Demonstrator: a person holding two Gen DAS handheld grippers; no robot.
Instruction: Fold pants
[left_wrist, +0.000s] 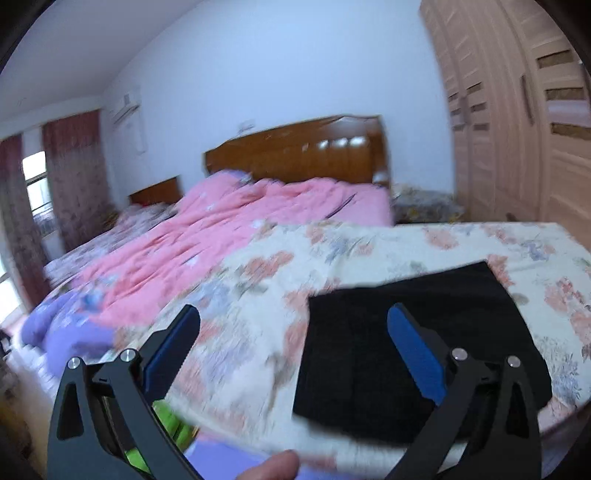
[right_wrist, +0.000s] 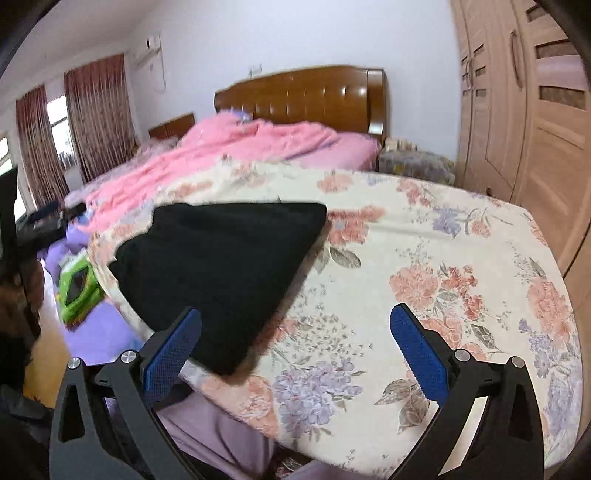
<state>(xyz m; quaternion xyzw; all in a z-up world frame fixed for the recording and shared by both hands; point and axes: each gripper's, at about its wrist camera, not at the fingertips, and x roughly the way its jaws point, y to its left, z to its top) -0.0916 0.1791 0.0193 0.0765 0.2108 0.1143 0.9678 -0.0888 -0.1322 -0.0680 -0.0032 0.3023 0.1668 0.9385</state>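
The black pants (left_wrist: 417, 354) lie folded into a compact rectangle on the floral cloth of the table (left_wrist: 266, 266). My left gripper (left_wrist: 293, 325) is open and empty, held above the table's near edge, with its right finger over the pants. In the right wrist view the pants (right_wrist: 218, 269) lie at the table's left side. My right gripper (right_wrist: 295, 325) is open and empty, above the floral cloth (right_wrist: 424, 258), with its left finger at the pants' near corner.
A bed with a pink quilt (left_wrist: 236, 229) and wooden headboard (right_wrist: 306, 99) stands behind the table. A wooden wardrobe (right_wrist: 528, 122) fills the right side. A green item (right_wrist: 77, 284) lies on a purple sheet at the left. Curtains (right_wrist: 96, 110) hang by the window.
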